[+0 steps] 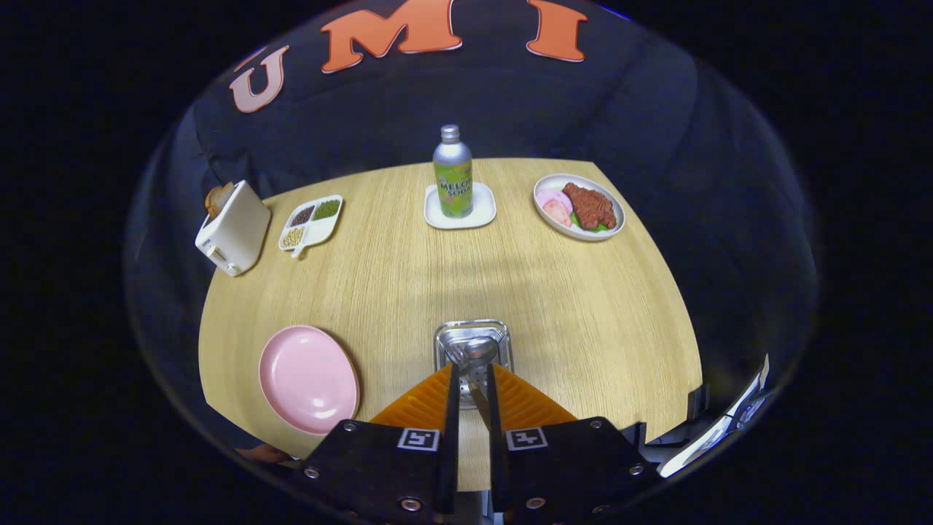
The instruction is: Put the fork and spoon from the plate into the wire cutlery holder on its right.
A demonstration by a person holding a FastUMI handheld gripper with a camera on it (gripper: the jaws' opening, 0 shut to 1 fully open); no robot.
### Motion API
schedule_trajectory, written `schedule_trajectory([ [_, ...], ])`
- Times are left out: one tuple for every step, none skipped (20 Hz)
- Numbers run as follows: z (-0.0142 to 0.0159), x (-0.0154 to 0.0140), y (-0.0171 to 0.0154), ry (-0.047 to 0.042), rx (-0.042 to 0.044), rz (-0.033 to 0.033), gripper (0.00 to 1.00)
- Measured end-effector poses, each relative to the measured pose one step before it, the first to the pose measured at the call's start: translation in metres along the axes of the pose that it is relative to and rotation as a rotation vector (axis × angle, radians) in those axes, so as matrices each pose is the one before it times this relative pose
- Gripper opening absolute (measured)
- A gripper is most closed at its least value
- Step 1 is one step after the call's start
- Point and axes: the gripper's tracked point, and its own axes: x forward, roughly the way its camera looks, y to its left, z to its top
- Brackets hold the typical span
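Stretching wide under everything: the wooden table [583,306]. Hanging low over its near edge: the gripper [472,368], fingers standing close with a thin slit between them, a slim handle running up that slit. Cannot tell whether both fingers are pressing on it or merely flanking it.

Lying just left of the fingers: the pink plate [306,379], carrying no cutlery now. Standing far off to the left: a toaster [237,226], with a sectioned tray [312,221] beside it. Sitting far off to the right: a dish [543,215] of food. Rising at the far middle: a bottle [453,175] on a white coaster [481,211].

Sitting just ahead of the fingertips, right of the pink plate: the wire holder [503,335]. Showing at its mouth: the spoon [479,349], bowl up, and touching its left side the fork [455,355], tines up. Both seemingly inside the holder; task looking nearly finished.

Doing this step well, as a judgement: keeping the handle upright, making sure its lower end is resting in the holder before parting the fingers, then lifting straight up and back, avoiding nudging the holder or dragging either piece out.

Writing: printing on the bottle's label, left unread here. Also 2 square black-and-white markers on the gripper body, carrying no words.
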Motion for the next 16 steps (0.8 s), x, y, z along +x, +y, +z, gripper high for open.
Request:
schedule_trajectory([
  [0.01547, -0.00491, 0.00072, -0.06155, 0.00241, 0.00584, 0.26],
  [0.01105, -0.00636, 0.00414, -0.04995, -0.00456, 0.01851, 0.30],
  [0.01367, -0.00546, 0.00215, -0.05378, -0.00368, 0.00613, 0.34],
  [0.01320, -0.00418, 0.00062, -0.05637, -0.00450, -0.00033, 0.37],
  [0.01389, -0.00536, 0.00145, -0.05223, -0.00495, 0.00137, 0.44],
  [0.01349, -0.00563, 0.00173, -0.05443, 0.00114, 0.00019, 0.48],
  [0.01505, -0.00636, 0.00188, -0.05094, 0.00174, 0.00314, 0.56],
  [0.01446, -0.00554, 0.00114, -0.05211, 0.00256, 0.00021, 0.60],
  [0.01574, -0.00497, 0.00142, -0.05347, -0.00146, 0.00031, 0.65],
  [0.01484, -0.00553, 0.00034, -0.05207, -0.00631, -0.00154, 0.71],
  [0.01555, -0.00529, -0.00046, -0.05037, -0.01335, -0.00414, 0.77],
  [0.01679, -0.00512, -0.00064, -0.04817, -0.01726, -0.00518, 0.80],
  [0.01377, -0.00558, 0.00116, -0.04038, -0.02064, -0.00737, 0.85],
  [0.01271, -0.00498, -0.00059, -0.03627, -0.01785, -0.00665, 0.86],
  [0.01362, -0.00455, 0.00238, -0.03269, -0.01633, 0.00289, 0.90],
  [0.01241, -0.00322, 0.00269, -0.03344, -0.01012, -0.00015, 0.91],
])
